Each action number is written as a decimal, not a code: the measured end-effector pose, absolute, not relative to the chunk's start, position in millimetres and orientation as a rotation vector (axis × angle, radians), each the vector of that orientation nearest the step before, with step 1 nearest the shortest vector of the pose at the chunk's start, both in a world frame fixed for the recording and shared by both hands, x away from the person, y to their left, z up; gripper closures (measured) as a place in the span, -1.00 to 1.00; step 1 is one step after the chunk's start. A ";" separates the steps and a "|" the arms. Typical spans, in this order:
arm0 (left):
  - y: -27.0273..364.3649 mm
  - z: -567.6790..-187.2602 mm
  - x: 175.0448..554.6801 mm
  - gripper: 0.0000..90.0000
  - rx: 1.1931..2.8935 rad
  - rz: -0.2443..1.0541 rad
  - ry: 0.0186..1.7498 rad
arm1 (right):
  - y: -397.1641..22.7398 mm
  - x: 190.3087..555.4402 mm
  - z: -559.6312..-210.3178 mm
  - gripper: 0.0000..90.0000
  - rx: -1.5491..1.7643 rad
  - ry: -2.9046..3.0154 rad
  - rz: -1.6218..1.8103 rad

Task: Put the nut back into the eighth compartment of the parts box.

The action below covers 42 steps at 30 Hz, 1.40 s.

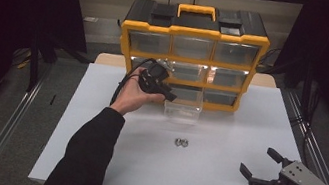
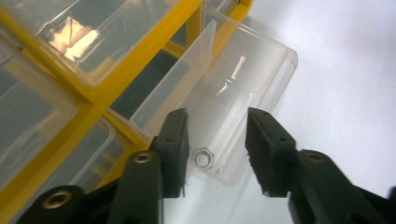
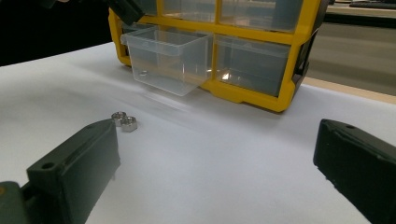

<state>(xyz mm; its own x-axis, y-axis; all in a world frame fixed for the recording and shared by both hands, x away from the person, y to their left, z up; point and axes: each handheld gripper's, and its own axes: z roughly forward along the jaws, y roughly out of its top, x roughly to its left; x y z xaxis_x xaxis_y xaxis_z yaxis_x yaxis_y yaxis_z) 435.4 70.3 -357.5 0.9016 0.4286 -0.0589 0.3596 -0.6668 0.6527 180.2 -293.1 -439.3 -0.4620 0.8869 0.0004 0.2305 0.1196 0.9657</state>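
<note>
Clear drawer [image 2: 233, 112] pulled out, nut [image 2: 203, 159] inside; left hand-held gripper [image 2: 217, 151] spread above; right hand-held gripper [image 1: 258, 165] spread.

Left gripper [image 2: 217, 154] jaws apart over a clear drawer [image 2: 233, 102] pulled out of the yellow cabinet [image 2: 100, 100]. One hex nut [image 2: 203, 158] inside drawer, near its front wall, btwn jaws.
</note>
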 end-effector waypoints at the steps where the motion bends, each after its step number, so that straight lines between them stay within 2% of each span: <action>1: 73.7 -357.3 435.4 0.20 2.381 0.140 0.537 | -293.1 180.2 -439.4 -1.00 1.084 1.787 1.372; 5: 83.2 -361.4 428.1 0.04 2.340 0.126 0.563 | -293.2 180.0 -439.3 -1.00 1.084 1.787 1.372; 13: 98.4 -365.6 410.1 -0.59 2.264 0.187 0.596 | -293.0 180.2 -439.4 -1.00 1.090 1.785 1.366; 21: 108.0 -374.9 392.4 -0.87 2.247 0.222 0.590 | -293.1 180.4 -439.4 -1.00 1.084 1.786 1.367; 33: 110.5 -390.4 376.1 -0.90 2.232 0.176 0.582 | -292.7 180.9 -439.4 -1.00 1.083 1.788 1.368; 42: 97.9 -403.0 363.8 -0.90 2.336 0.132 0.506 | -292.4 179.9 -438.9 -1.00 1.074 1.792 1.373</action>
<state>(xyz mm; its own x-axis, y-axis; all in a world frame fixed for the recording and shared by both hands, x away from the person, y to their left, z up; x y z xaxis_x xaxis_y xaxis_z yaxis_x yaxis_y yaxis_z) 363.8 97.9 -403.0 0.9174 0.3947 -0.0508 0.3200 -0.6556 0.6839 179.9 -292.4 -438.9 -0.4687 0.8834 -0.0040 0.2258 0.1241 0.9662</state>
